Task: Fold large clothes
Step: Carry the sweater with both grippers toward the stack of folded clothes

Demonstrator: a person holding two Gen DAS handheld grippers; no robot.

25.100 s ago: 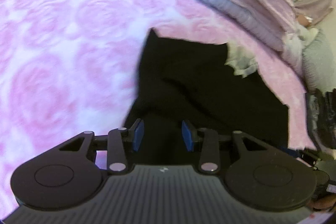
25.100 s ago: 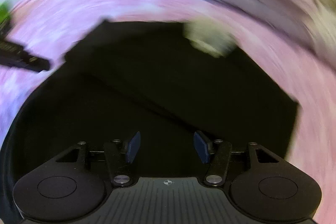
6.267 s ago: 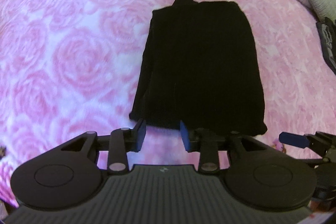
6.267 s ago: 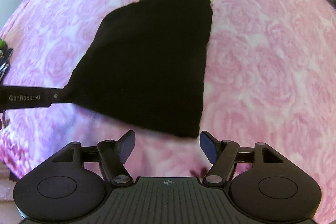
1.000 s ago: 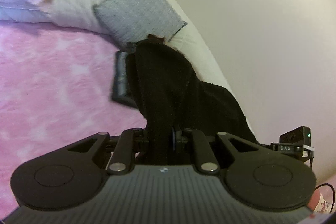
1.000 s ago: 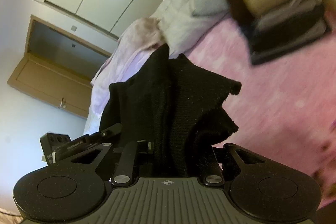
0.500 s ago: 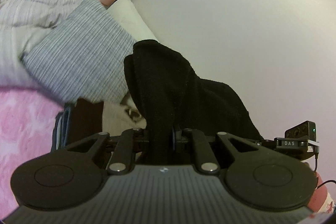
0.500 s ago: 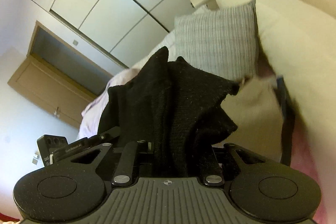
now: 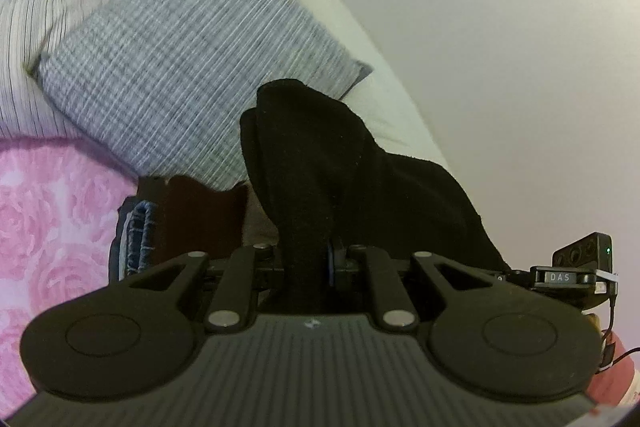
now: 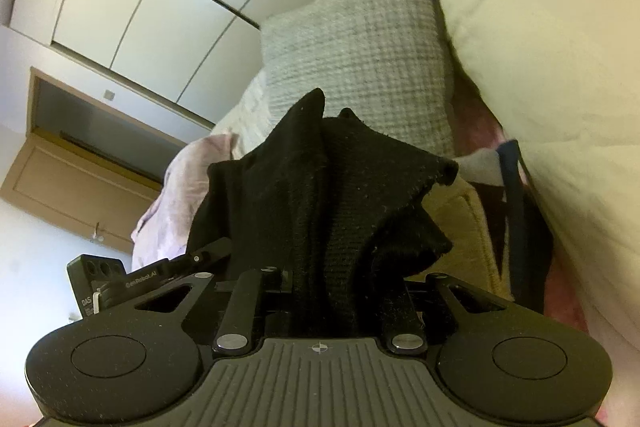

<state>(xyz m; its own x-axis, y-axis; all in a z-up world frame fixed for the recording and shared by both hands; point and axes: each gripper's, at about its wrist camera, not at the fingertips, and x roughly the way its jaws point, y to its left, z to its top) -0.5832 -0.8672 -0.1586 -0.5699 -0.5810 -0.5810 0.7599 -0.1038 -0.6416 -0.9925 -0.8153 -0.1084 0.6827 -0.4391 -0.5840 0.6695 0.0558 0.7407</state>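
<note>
Black knit garment carried in both claws toward a stack of folded clothes by the grey pillow.

Left wrist view: the black knit garment (image 9: 320, 179) stands up out of the left claw (image 9: 308, 263), whose fingers are pinched closed on a thick fold; it hangs clear of the pink rose bedspread (image 9: 52, 211). Ahead and slightly left, just below the cloth, lies the stack of folded clothes (image 9: 168, 223), against the grey pillow (image 9: 180, 67).
Right wrist view: the right claw (image 10: 332, 291) is likewise clamped on the garment (image 10: 320, 195), bunched upright between its fingers. The stack (image 10: 476, 227) lies ahead and to the right, so the right claw looks nearer; setting down likely means moving forward and lowering.
</note>
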